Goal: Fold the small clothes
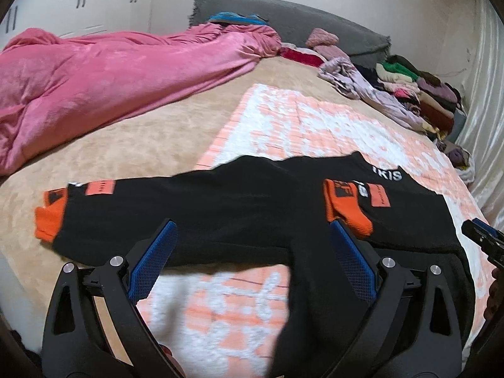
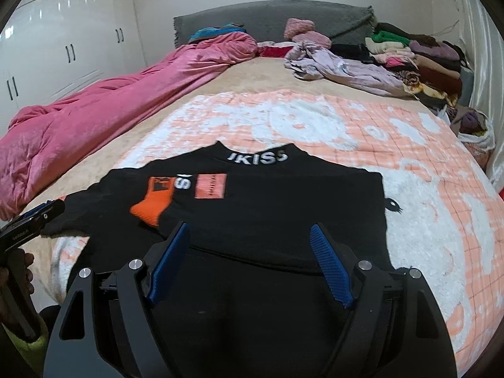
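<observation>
Right wrist: sweater [image 2: 267,208] hem between parted jaws

Shirt [image 2: 267,208] hem behind tongs [image 2: 250,230]

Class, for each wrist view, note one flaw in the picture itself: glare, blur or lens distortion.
Left wrist view: the peach-and-white blanket is smeared by motion blur and the bed edge bows from the fisheye lens. Right wrist view: glare streaks the glossy wardrobe doors, and the lettering on the black sweatshirt is slightly soft.
</observation>
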A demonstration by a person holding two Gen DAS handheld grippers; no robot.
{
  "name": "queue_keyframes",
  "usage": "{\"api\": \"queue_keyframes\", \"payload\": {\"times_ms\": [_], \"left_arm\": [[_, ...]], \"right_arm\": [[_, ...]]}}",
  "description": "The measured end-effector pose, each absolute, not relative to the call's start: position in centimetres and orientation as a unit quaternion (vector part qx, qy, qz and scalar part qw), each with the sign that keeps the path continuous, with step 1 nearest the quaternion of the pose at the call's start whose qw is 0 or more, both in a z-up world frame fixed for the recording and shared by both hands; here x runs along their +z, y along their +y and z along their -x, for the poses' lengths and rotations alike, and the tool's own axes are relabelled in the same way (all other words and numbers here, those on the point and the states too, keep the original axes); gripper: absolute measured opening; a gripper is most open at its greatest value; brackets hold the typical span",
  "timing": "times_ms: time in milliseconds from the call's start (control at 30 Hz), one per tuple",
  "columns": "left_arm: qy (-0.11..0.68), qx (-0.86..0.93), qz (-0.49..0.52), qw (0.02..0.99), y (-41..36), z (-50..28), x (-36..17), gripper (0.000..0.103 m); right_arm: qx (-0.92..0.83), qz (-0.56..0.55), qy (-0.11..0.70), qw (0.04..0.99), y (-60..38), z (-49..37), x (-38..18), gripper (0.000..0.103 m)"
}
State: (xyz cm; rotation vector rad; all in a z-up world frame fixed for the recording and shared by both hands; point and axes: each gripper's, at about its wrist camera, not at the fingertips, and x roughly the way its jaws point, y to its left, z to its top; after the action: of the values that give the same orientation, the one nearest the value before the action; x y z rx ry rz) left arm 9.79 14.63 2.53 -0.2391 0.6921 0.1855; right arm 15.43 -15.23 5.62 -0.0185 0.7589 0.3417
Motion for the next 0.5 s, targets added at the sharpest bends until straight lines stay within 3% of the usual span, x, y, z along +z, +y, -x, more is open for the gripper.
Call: {"api": "queue_keyframes", "payload": {"times_ms": [500], "left_arm": [[0.316,0.186,0.160,0.917,22.9,-6.1,3.5,0.092]], "right_arm": [[0.213,0.040,0.362,0.906,-8.7,-14.7,6.5,0.078]]}}
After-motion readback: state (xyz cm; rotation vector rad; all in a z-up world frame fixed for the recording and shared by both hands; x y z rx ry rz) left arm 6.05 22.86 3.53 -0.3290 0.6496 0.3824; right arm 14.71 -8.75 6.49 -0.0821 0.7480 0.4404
